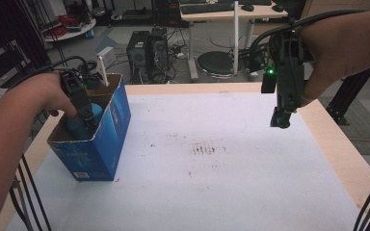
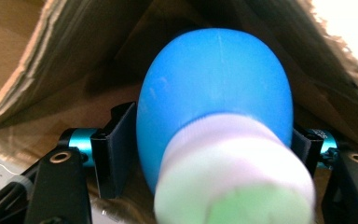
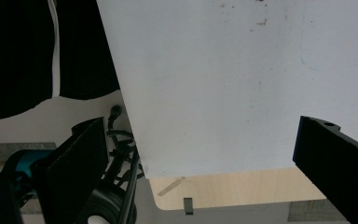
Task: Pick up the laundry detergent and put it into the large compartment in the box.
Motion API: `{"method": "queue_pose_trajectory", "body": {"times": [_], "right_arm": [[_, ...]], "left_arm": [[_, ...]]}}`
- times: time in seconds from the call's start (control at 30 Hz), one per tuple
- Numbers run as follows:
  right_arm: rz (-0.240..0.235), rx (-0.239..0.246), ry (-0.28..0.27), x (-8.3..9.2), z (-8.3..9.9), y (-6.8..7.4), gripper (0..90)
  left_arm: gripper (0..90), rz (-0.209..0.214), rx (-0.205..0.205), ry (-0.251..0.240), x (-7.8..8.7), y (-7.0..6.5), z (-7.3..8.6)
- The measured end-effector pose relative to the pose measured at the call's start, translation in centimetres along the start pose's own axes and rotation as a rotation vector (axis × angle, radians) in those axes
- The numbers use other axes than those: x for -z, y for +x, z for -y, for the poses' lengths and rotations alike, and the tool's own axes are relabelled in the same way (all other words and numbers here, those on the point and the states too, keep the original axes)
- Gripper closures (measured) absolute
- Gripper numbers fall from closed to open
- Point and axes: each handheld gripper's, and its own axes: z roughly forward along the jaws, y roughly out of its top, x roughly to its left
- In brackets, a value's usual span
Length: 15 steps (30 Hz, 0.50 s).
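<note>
A blue rubber bulb (image 2: pixel 214 88) with a pale white-green neck lies between the jaws of my left gripper (image 2: pixel 209 154), whose black pads (image 2: pixel 119 149) sit against its two sides. The gripper reaches down into an open blue cardboard box (image 1: pixel 99 144) at the table's left, where the blue bulb (image 1: pixel 96 111) peeks out beside my left gripper (image 1: pixel 89 126). My right gripper (image 1: pixel 280 120) hangs above the table's right side, pointing down. In its own view my right gripper (image 3: pixel 200 154) is open, with nothing between the jaws.
A white sheet (image 1: pixel 212 159) covers the wooden table (image 1: pixel 337 144). The box's brown inner walls (image 2: pixel 65 70) close in around the left gripper. Beyond the far edge stand computer towers (image 1: pixel 147 53), a stool (image 1: pixel 217 62) and a desk.
</note>
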Motion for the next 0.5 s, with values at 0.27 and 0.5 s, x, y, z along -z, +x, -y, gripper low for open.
{"method": "queue_pose_trajectory", "body": {"times": [0.27, 0.5], "right_arm": [[0.0, -0.003, -0.005, 0.0, 0.0, 0.1, 2.6], [-0.002, -0.003, -0.004, 0.0, 0.1, 0.1, 2.6]], "left_arm": [[28.1, -0.012, 0.01, -0.011, 0.8, -0.3, 0.2], [23.6, -0.026, 0.038, -0.023, 2.0, -0.2, 0.6]]}}
